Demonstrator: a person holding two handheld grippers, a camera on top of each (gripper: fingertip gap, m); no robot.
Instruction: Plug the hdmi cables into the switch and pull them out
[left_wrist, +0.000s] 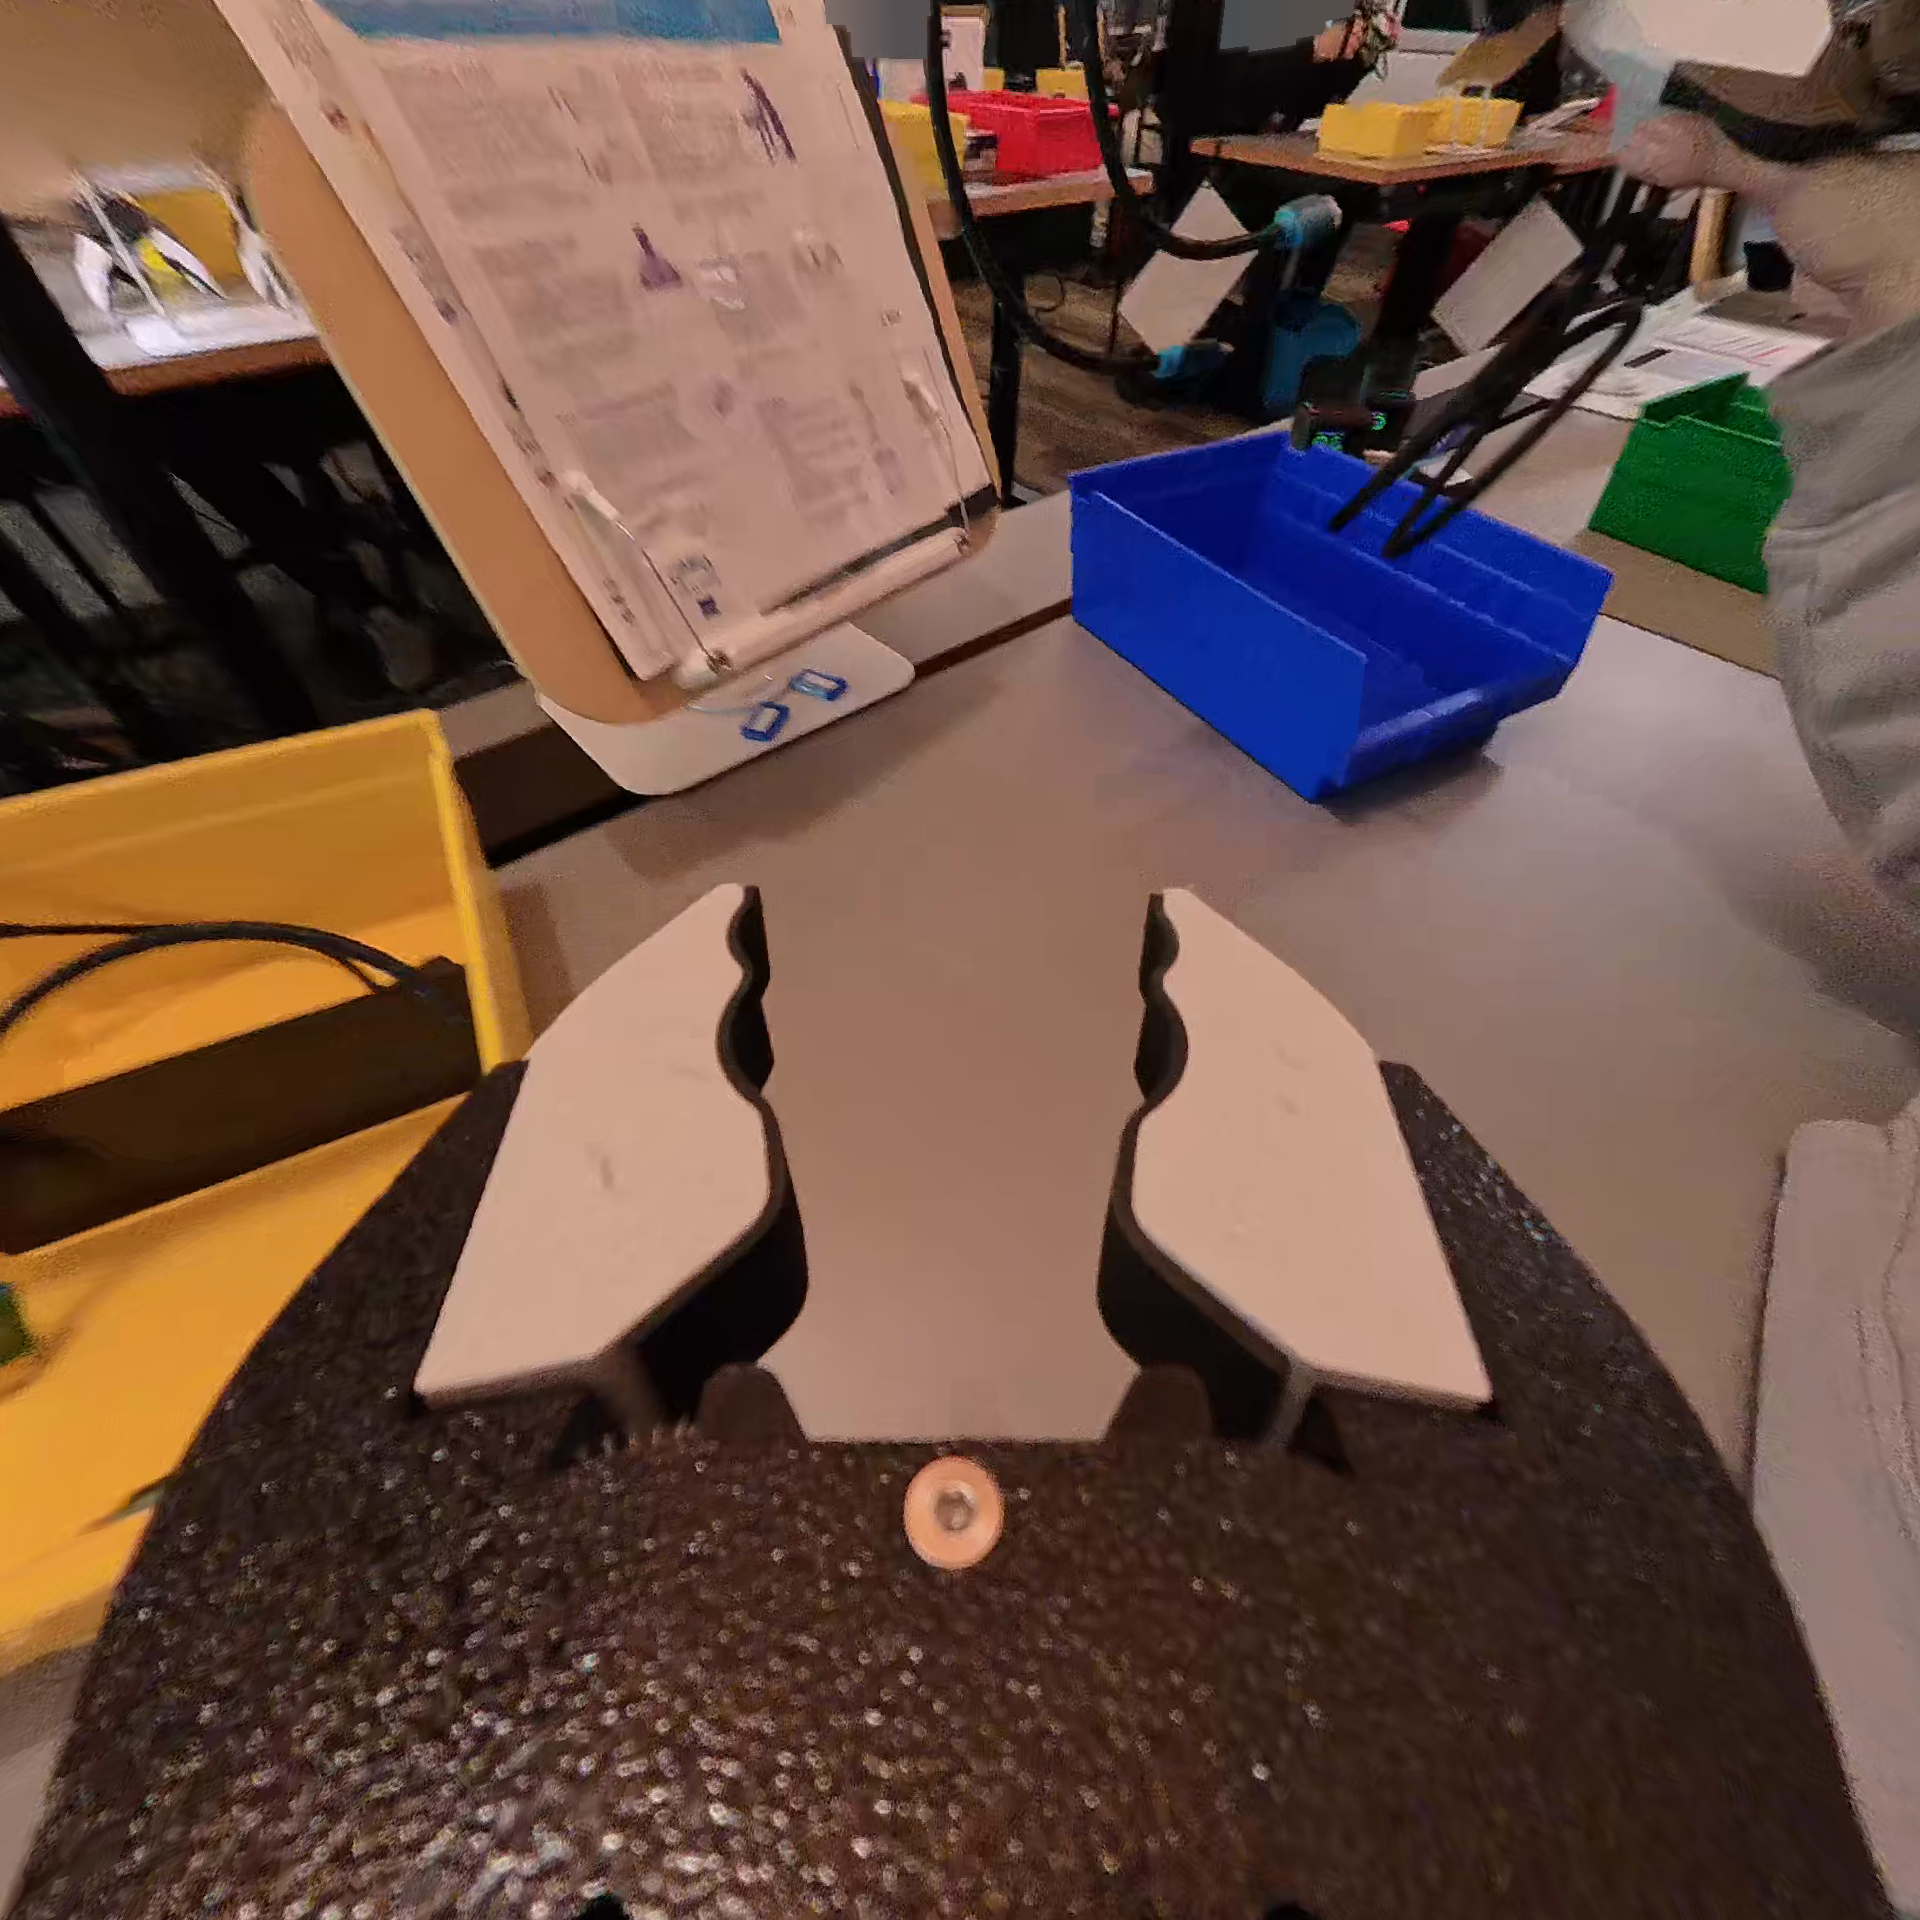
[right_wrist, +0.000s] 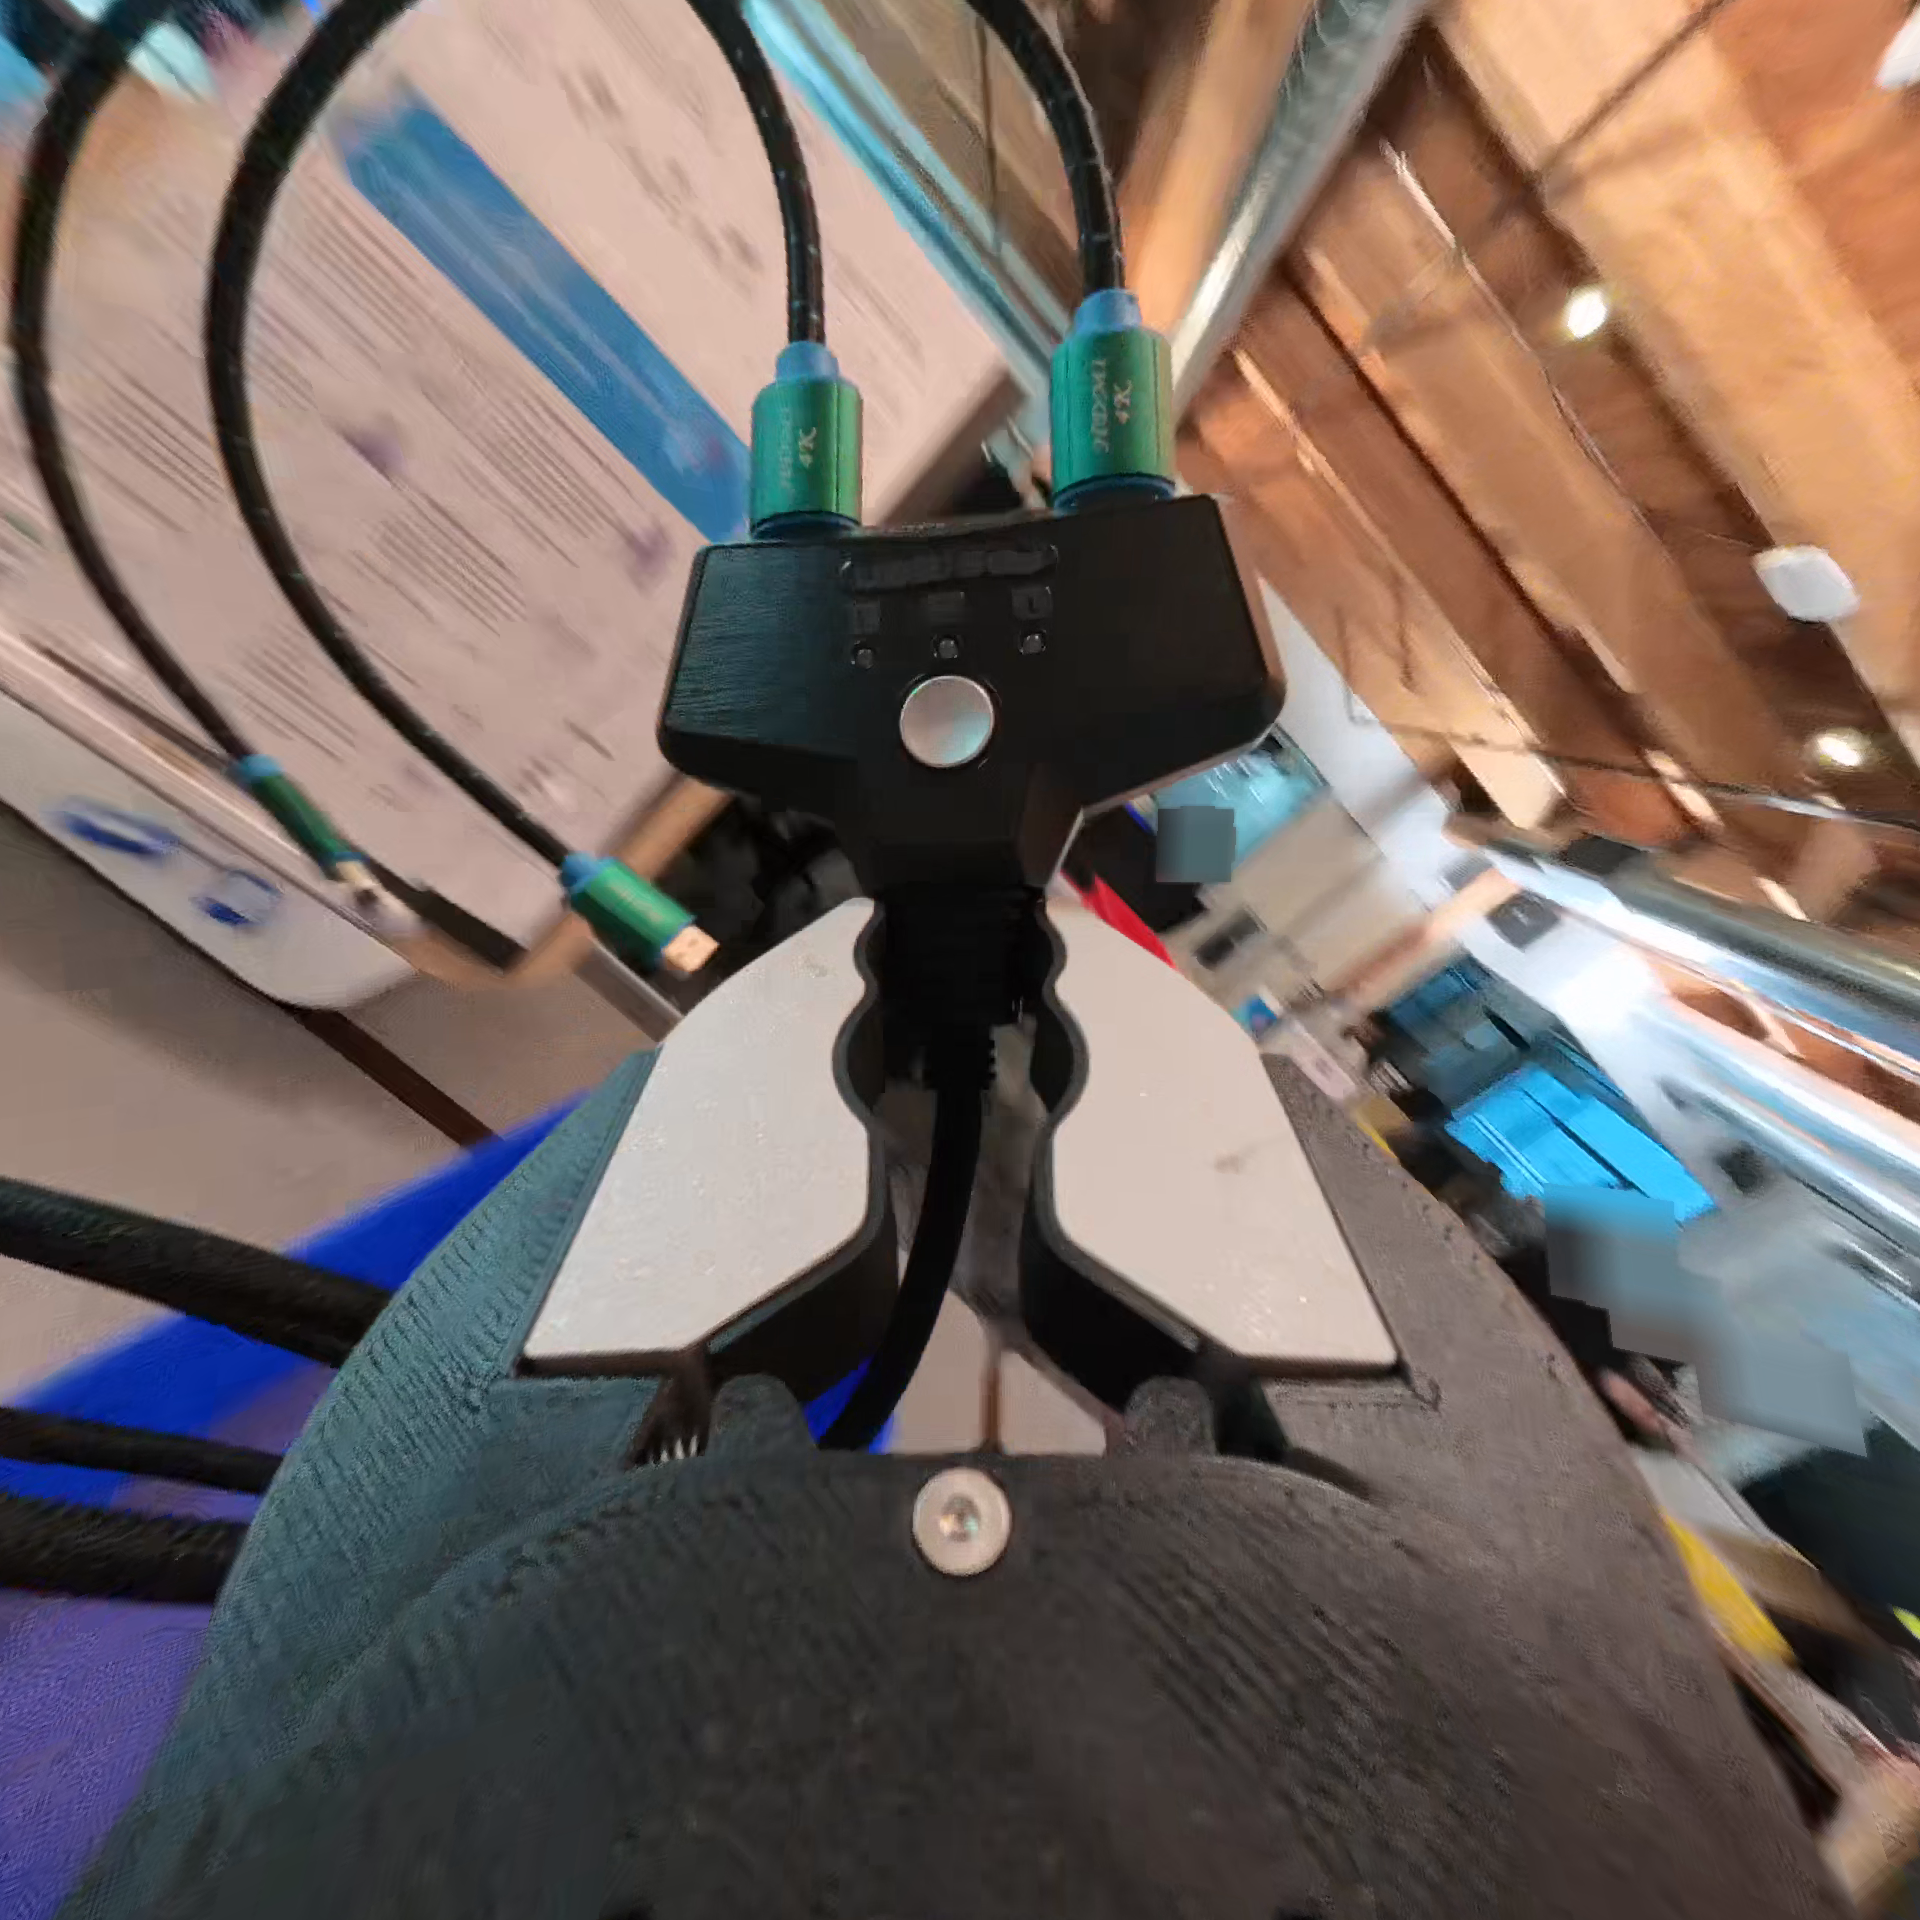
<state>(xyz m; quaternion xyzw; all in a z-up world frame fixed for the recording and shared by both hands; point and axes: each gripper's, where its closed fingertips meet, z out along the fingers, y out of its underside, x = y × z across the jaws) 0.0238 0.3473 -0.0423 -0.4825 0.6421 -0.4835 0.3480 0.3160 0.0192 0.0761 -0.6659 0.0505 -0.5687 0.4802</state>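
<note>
In the right wrist view my right gripper is shut on the neck of a black HDMI switch and holds it up in the air, tilted. Two black cables with green plugs sit in the switch's two top ports. Their free green ends hang loose at the left. In the left wrist view my left gripper is open and empty above the grey table. The switch and its cables show far off above the blue bin.
A blue bin stands on the table ahead right, a green bin beyond it. A yellow bin at the left holds a black box and cable. A paper stand rises ahead left. A person's grey sleeve is at the right.
</note>
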